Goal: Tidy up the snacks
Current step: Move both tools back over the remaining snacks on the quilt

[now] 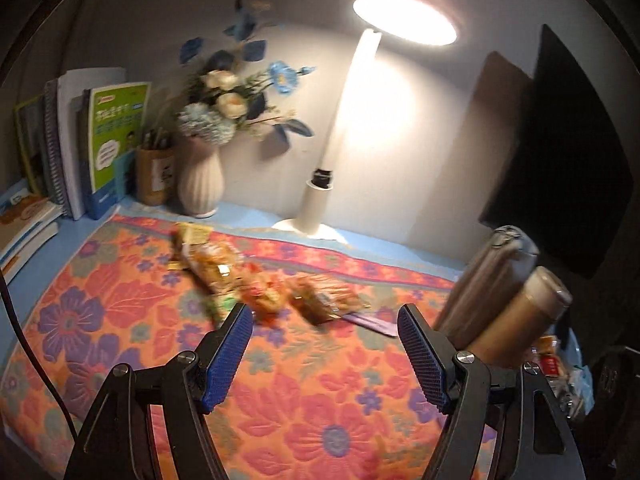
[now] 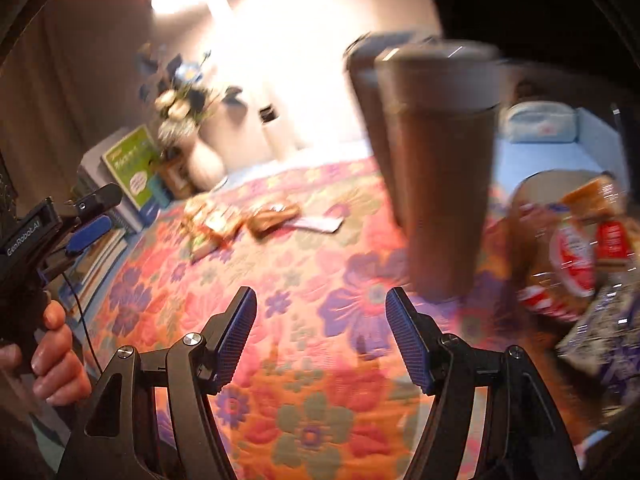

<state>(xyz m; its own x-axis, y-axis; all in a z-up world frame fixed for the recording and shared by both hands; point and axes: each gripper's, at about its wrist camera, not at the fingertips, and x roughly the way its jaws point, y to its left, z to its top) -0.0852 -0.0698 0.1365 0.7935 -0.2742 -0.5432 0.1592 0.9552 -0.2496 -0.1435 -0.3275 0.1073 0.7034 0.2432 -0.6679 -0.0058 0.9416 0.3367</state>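
Note:
Several small snack packets [image 1: 256,280] lie in a loose row across the floral cloth [image 1: 160,320], just ahead of my left gripper [image 1: 325,316], which is open and empty above the cloth. They also show in the right wrist view [image 2: 240,220], far ahead to the left. My right gripper [image 2: 321,300] is open and empty above the cloth. To its right, more packaged snacks [image 2: 576,256] in red and white wrappers sit piled together, blurred. My left gripper [image 2: 90,220] shows at the left of the right wrist view.
Two tall brown tumblers [image 1: 504,304] stand at the right, close ahead in the right wrist view [image 2: 440,168]. A white desk lamp [image 1: 320,200], a flower vase [image 1: 200,184], a pen holder [image 1: 154,176] and books [image 1: 112,140] line the back wall. A dark monitor [image 1: 568,152] stands at right.

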